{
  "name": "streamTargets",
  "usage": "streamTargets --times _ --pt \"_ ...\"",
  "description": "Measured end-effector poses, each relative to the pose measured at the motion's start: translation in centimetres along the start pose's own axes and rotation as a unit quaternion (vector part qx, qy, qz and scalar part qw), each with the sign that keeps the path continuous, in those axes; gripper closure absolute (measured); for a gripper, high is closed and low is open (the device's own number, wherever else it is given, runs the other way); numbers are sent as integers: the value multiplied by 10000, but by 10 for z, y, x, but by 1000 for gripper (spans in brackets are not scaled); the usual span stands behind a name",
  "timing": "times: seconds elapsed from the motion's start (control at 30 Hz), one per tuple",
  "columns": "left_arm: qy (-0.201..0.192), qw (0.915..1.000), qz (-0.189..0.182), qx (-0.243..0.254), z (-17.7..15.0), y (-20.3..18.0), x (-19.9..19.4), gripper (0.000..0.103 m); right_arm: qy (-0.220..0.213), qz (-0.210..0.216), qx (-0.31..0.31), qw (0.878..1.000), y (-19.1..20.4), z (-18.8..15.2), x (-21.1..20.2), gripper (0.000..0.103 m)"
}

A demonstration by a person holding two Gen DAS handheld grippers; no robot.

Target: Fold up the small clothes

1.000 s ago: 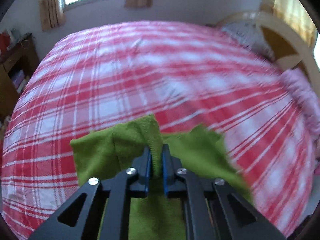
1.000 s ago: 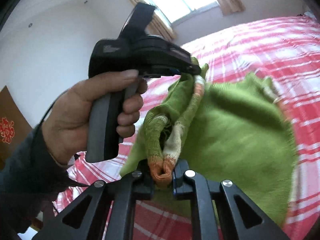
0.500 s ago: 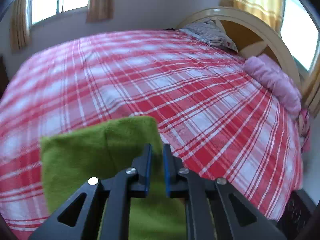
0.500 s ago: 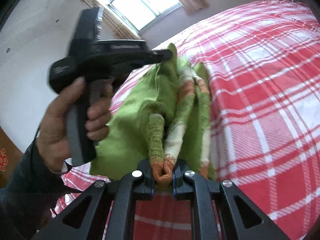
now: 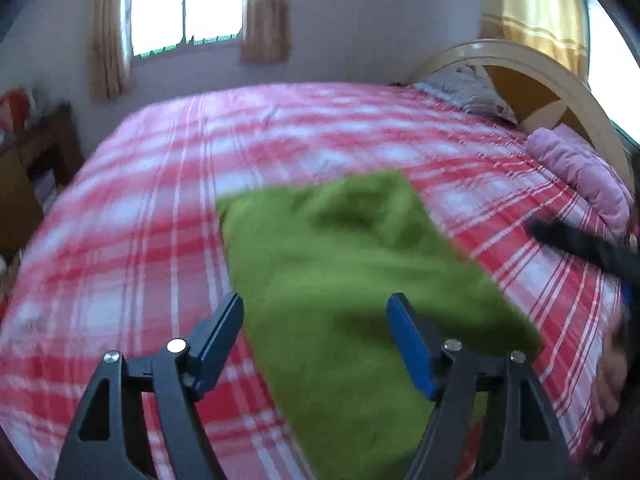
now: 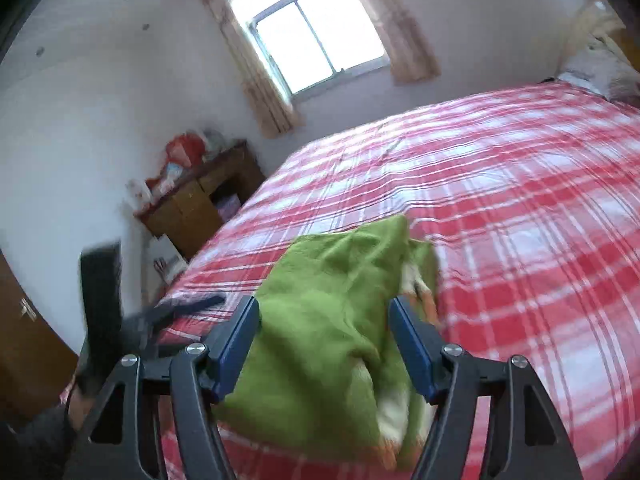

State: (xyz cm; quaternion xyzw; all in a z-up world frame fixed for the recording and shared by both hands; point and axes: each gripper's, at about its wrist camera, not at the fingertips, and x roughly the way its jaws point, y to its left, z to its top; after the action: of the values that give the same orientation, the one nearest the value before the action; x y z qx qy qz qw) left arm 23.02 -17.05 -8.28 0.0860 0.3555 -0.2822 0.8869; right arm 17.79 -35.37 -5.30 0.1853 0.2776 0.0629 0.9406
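The left gripper (image 5: 315,314), at the bottom of its own view, stands wide after its jaws have just been opening, nothing pinched between its blue pads (image 5: 410,346). The right gripper (image 6: 324,318) has likewise just been opening and grips nothing. The folded green sweater (image 5: 352,280) lies loose on the red plaid bedspread (image 5: 160,200), filling the lower centre of both views, orange-and-cream trim showing at its right edge in the right wrist view.
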Motion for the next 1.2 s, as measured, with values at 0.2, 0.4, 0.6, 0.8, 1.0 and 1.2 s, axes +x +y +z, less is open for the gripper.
streamTargets --times 0.2,0.4,0.6,0.8,1.0,1.2 --pt "200 9992 -209 -286 -31 -2 12 25 1344 -379 135 9901 -21 -9 84 85" --pt "108 9981 -497 -333 -35 -4 1 21 956 -787 33 9923 -41 -17 65 89" --pt "-97 9972 -339 -660 -27 13 -4 21 1029 -577 263 9927 -53 -22 70 87" --pt "108 9961 -205 -855 -35 23 10 11 568 -543 -43 9969 -26 -11 44 74" --pt "247 9959 -343 -806 -41 12 20 10 1199 -708 -356 9896 -25 -30 72 56" --pt "-153 9938 -480 -994 -37 20 2 11 1089 -457 -261 9927 -41 -30 61 57"
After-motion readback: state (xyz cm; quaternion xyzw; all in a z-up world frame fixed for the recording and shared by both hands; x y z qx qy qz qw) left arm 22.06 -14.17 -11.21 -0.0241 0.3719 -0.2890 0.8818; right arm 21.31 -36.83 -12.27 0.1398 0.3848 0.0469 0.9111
